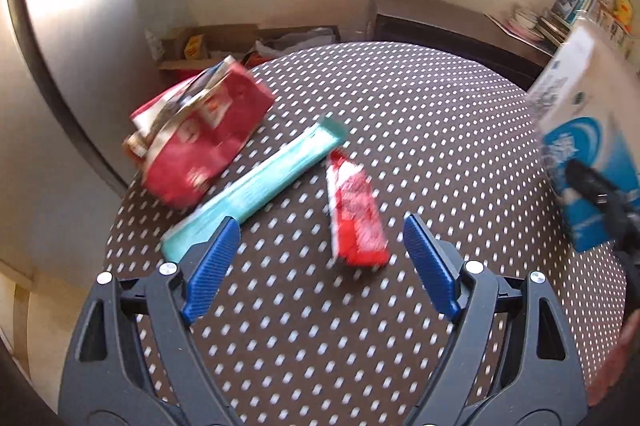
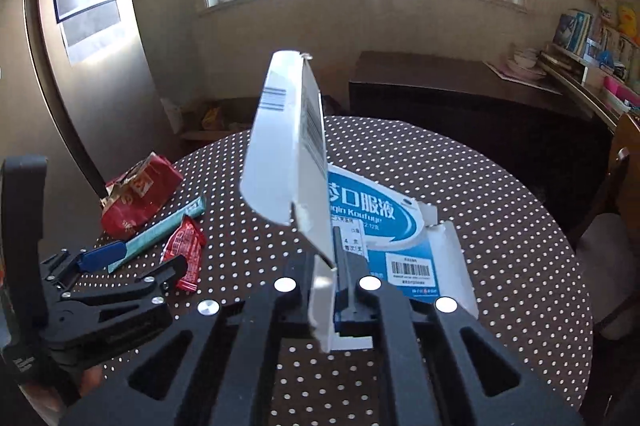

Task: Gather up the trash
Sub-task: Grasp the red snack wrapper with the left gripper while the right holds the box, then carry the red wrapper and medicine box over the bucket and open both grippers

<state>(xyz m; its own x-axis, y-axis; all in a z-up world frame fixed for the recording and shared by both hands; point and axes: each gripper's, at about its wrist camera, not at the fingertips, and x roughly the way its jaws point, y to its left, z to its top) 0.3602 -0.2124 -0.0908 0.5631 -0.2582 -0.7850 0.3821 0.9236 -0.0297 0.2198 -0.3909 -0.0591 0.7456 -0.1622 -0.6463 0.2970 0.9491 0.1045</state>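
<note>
My left gripper [image 1: 320, 226] hangs open low over the round table with the dotted brown cloth [image 1: 420, 106]. A small red wrapper [image 1: 356, 214] lies just ahead of its blue fingertips, untouched. A long teal stick wrapper [image 1: 256, 186] runs past the left finger, and a crumpled red bag [image 1: 200, 138] lies beyond it. My right gripper [image 2: 326, 266] is shut on a panel of a flattened white and blue carton [image 2: 288, 146], which stands up off the table. The carton [image 1: 580, 130] shows at the right edge of the left wrist view. The left gripper [image 2: 136, 262] appears at the left of the right wrist view.
An open cardboard box [image 1: 224, 42] with litter sits on the floor behind the table. A dark cabinet [image 2: 440, 90] stands under the window. A cluttered shelf [image 2: 592, 66] lines the right wall. A wooden chair [image 2: 616, 226] is at the table's right edge.
</note>
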